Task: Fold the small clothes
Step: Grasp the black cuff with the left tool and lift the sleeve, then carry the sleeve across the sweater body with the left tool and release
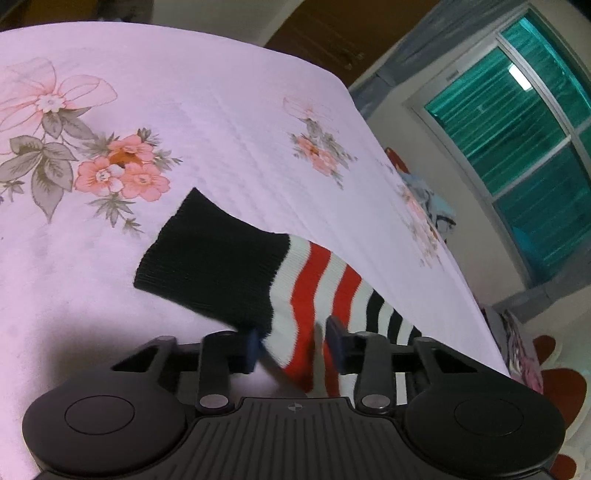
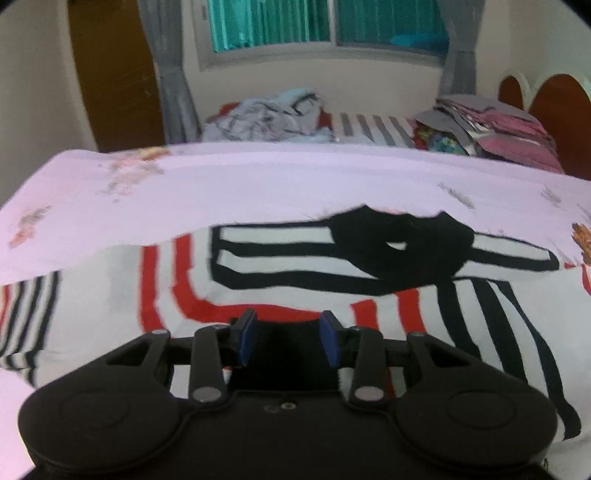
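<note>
A small striped garment, white with red and black bands and black cuffs, lies on the pale floral bedsheet (image 1: 229, 122). In the left wrist view one sleeve (image 1: 310, 288) with a black cuff (image 1: 210, 266) hangs lifted off the sheet; my left gripper (image 1: 293, 345) has its blue pads on either side of the red-striped part, and I cannot tell whether they pinch it. In the right wrist view the garment body (image 2: 258, 273) is spread flat, black collar (image 2: 399, 243) at the far side. My right gripper (image 2: 288, 341) stands open over black fabric at the near edge.
A heap of loose clothes (image 2: 266, 114) and a stack of folded pink and grey cloth (image 2: 491, 129) lie beyond the sheet's far edge. A window (image 2: 325, 22) with grey curtains is behind. The sheet's edge drops off at right in the left wrist view (image 1: 461, 266).
</note>
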{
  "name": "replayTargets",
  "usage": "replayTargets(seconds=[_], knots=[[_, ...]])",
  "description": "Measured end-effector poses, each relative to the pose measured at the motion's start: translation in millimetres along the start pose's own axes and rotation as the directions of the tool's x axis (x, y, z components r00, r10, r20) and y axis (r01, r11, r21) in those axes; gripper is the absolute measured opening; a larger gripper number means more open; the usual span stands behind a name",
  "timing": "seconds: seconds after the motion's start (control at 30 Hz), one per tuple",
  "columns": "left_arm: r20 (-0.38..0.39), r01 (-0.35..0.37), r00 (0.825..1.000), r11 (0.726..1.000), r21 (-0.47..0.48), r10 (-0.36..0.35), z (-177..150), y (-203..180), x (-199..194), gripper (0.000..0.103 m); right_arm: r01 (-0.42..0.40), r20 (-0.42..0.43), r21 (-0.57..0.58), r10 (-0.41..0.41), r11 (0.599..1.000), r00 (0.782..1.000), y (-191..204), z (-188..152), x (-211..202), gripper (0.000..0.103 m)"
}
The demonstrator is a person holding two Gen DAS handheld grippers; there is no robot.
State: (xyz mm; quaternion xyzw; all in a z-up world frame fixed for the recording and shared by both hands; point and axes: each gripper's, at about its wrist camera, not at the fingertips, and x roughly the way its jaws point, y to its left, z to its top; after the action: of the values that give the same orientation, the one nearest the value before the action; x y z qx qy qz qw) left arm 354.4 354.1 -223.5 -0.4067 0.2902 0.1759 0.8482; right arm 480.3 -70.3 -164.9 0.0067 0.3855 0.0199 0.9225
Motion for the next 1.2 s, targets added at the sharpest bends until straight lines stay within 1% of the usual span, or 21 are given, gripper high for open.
replayTargets(seconds=[0.03,0.07,0.1,0.17,0.2,0.3,0.37,0.47,0.53,0.6,0.7,0.77,0.83,0.87,0.9,0.93,1.03,1.1,1.13,1.17,1.2], knots=[[0.002,-0.002,1.000,1.000,-0.001,0.002,0,0,1,0.027,0.011,-0.024,-0.011,-0.011,1.000,1.000,0,-2,6,0.036],[0.000,0.000,1.000,1.000,-0.006,0.000,0,0,3,0.019,0.017,-0.052,-0.015,-0.018,1.000,0.999,-1,-5,13,0.036],[-0.003,0.003,1.000,1.000,-0.015,-0.003,0,1,4,0.015,0.013,-0.055,-0.011,-0.013,1.000,0.998,-2,-8,15,0.036],[-0.002,0.005,1.000,1.000,-0.020,-0.005,0,0,5,0.013,0.009,-0.051,-0.013,-0.010,1.000,0.999,-3,-8,13,0.036],[-0.001,0.009,1.000,1.000,-0.015,-0.009,0,-2,5,0.010,0.005,-0.049,-0.007,-0.005,1.000,0.999,-3,-7,12,0.035],[0.013,0.031,0.999,0.999,0.012,-0.031,1,-11,2,0.007,0.004,-0.033,0.009,-0.004,1.000,0.999,-7,-6,7,0.036],[0.024,0.050,0.998,0.998,0.041,-0.051,2,-22,-2,0.007,0.012,-0.058,-0.009,-0.012,1.000,0.998,-8,-10,13,0.036],[0.046,0.082,0.995,0.992,0.094,-0.087,3,-44,-9,0.007,0.002,-0.055,-0.013,-0.003,1.000,0.999,-9,-7,11,0.035],[0.054,0.118,0.990,0.982,0.145,-0.127,1,-64,-14,0.007,-0.015,-0.040,0.008,0.015,1.000,0.999,-12,-5,4,0.036],[0.052,0.158,0.984,0.966,0.204,-0.172,-4,-88,-18,0.007,-0.026,-0.030,0.016,0.026,1.000,0.999,-16,-3,-2,0.036],[0.014,0.234,0.969,0.929,0.288,-0.248,-16,-130,-18,0.007,-0.034,-0.010,0.029,0.034,0.999,0.999,-26,-2,-15,0.036],[-0.030,0.291,0.954,0.896,0.335,-0.298,-29,-161,-14,0.007,-0.034,0.002,0.039,0.034,0.999,0.999,-35,-2,-24,0.036],[-0.092,0.354,0.934,0.857,0.374,-0.346,-48,-193,-9,0.007,-0.028,0.015,0.049,0.027,0.998,1.000,-47,-3,-34,0.036],[-0.130,0.386,0.922,0.833,0.396,-0.365,-60,-211,-5,0.007,-0.024,0.021,0.053,0.022,0.998,1.000,-52,-4,-38,0.036],[-0.160,0.410,0.912,0.814,0.412,-0.378,-72,-224,-4,0.007,-0.018,0.025,0.057,0.017,0.998,1.000,-58,-5,-43,0.036],[-0.197,0.439,0.898,0.789,0.430,-0.392,-87,-240,0,0.007,-0.013,0.030,0.063,0.011,0.998,0.999,-65,-7,-48,0.036],[-0.310,0.506,0.862,0.718,0.477,-0.401,-133,-282,11,0.007,0.016,0.040,0.090,-0.020,0.996,0.999,-92,-14,-62,0.036],[-0.382,0.532,0.844,0.674,0.513,-0.376,-166,-304,20,0.007,0.032,0.039,0.111,-0.037,0.993,0.999,-109,-19,-69,0.036],[-0.409,0.535,0.841,0.653,0.536,-0.353,-183,-313,23,0.007,0.042,0.037,0.124,-0.047,0.991,0.998,-119,-22,-72,0.036],[-0.436,0.536,0.839,0.641,0.550,-0.326,-197,-319,25,0.007,0.048,0.035,0.134,-0.053,0.990,0.998,-126,-24,-74,0.036],[-0.462,0.528,0.839,0.633,0.567,-0.286,-210,-323,29,0.008,0.050,0.031,0.145,-0.055,0.988,0.998,-133,-27,-75,0.036]])
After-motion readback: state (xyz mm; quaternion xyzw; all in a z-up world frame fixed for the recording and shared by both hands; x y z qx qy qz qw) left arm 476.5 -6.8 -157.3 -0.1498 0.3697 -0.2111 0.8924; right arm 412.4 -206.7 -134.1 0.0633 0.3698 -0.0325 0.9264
